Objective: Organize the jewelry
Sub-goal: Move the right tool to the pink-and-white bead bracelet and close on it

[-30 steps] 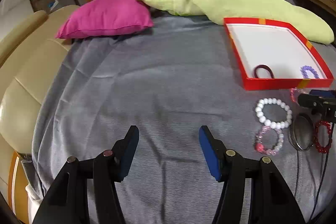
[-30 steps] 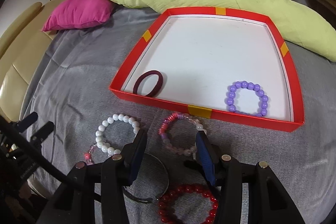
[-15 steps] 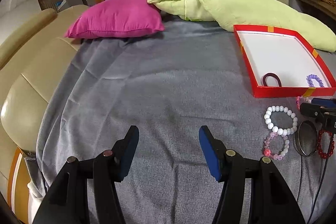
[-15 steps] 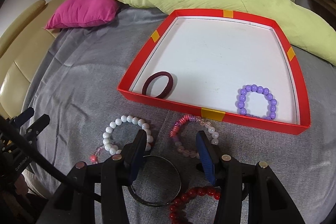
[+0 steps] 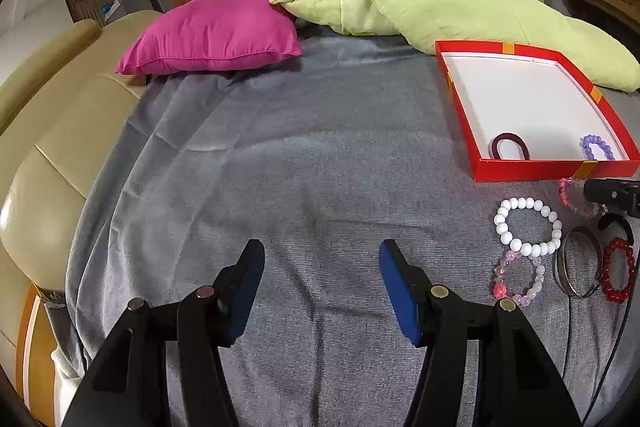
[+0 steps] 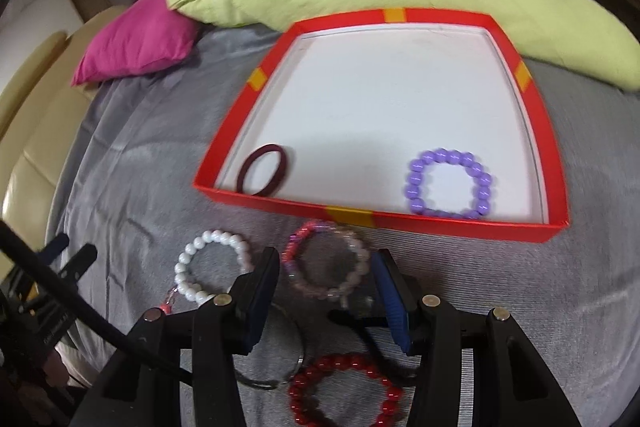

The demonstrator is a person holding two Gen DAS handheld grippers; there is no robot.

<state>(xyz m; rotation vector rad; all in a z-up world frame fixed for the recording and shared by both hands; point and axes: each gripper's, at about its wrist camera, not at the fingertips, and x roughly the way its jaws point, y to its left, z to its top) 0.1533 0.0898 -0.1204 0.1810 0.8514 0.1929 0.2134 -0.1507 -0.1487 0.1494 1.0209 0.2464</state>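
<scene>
The left tongs [image 5: 320, 287] point downward, jaws parted with nothing between them. The right tongs [image 6: 326, 291] also tilt down, jaws apart and gripping nothing.

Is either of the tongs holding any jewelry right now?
No. The left tongs stand open over bare blanket; the right tongs stand open above the pink bracelet, not gripping it.

Grey blanket [image 5: 280, 167] ahead of my left gripper [image 5: 322, 291] is bare, wide lane. Right side crowded: loose bracelets [image 6: 324, 259] w/ red tray [image 6: 440, 221] just behind them. Pink pillow [image 5: 216, 27] & green quilt [image 5: 440, 3] block far edge.
</scene>
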